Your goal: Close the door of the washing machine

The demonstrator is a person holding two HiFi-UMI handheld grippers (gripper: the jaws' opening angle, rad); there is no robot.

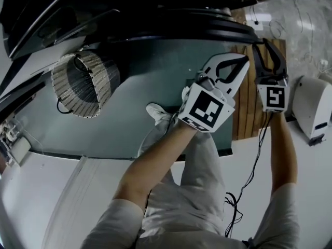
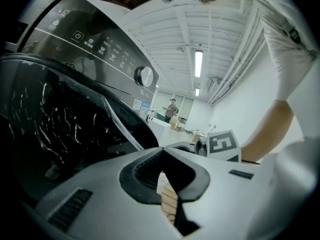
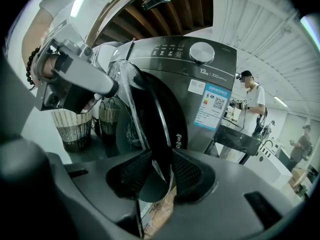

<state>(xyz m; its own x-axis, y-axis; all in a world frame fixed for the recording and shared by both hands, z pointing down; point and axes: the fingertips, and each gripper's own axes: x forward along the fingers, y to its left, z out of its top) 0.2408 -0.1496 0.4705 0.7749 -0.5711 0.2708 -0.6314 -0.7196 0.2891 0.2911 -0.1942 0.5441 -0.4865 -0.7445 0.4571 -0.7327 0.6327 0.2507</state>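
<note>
The door (image 3: pixel 150 109) of the washing machine (image 3: pixel 205 84) stands swung well out from the front, edge-on to me. Its dark ring and clear pane run down between the pads of my right tongs (image 3: pixel 160 166). As far as I can judge, those tongs are clamped on the door's free rim, with a pad against each face. My left tongs (image 2: pixel 162 150) are closed on nothing and hang just beside the door; whether they touch it I cannot tell.

The door should be stiff and fairly heavy on its hinge. Its smooth glass gives the pads little bite, so the rim is the place to hold, or a flat push on the ring would do. I think it will want a firm last press to latch.

Its swing towards the machine's front looks open. A woven basket (image 3: pixel 72 124) sits on the floor on the far side, well apart. A person (image 3: pixel 252 104) stands beyond the machine, out of the path.
</note>
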